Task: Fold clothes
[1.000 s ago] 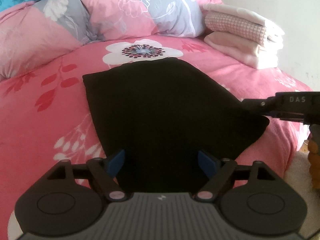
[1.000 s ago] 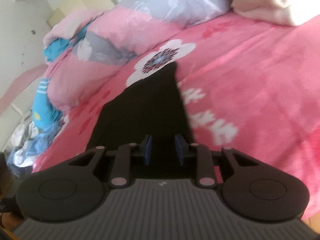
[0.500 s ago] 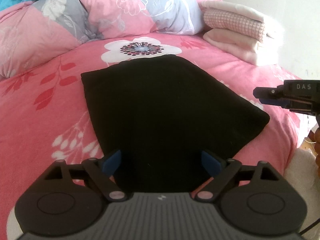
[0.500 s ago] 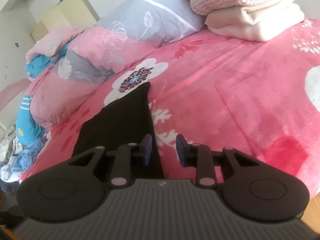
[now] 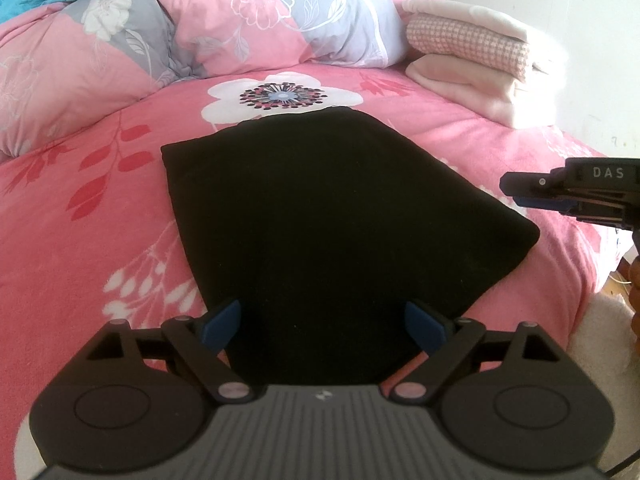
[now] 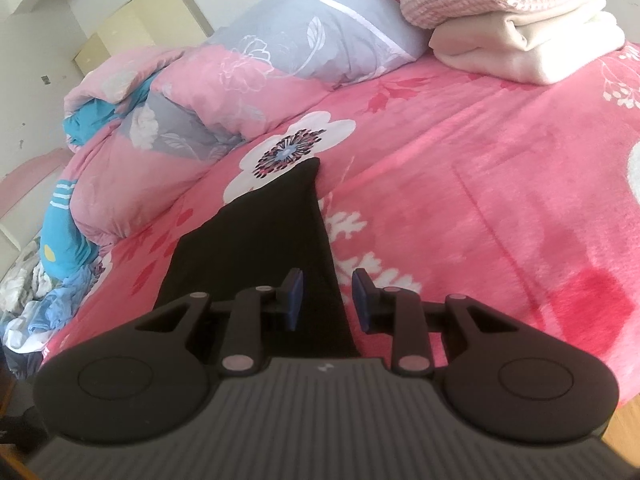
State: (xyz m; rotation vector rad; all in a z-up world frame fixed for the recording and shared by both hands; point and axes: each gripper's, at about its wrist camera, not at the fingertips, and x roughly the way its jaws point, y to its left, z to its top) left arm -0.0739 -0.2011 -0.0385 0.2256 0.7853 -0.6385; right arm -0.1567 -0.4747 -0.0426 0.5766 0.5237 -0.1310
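A folded black garment (image 5: pixel 332 216) lies flat on the pink floral bedspread (image 5: pixel 80 208). My left gripper (image 5: pixel 322 322) is open wide, hovering above the garment's near edge, empty. My right gripper (image 6: pixel 326 300) is partly open and empty, above the garment's right edge (image 6: pixel 276 240). It also shows in the left wrist view (image 5: pixel 568 194), off the garment's right corner and apart from it.
A stack of folded pale and pink-checked clothes (image 5: pixel 476 76) sits at the far right of the bed, also in the right wrist view (image 6: pixel 516 24). A rolled pink and grey quilt (image 5: pixel 160 44) runs along the back. Crumpled blue clothes (image 6: pixel 52 248) lie at the left. The bed edge (image 5: pixel 592 288) is at right.
My right gripper has let go of the garment's right corner, pulled back to the right and opened a little. The garment now lies flat. My left gripper stays open, drawn back slightly.
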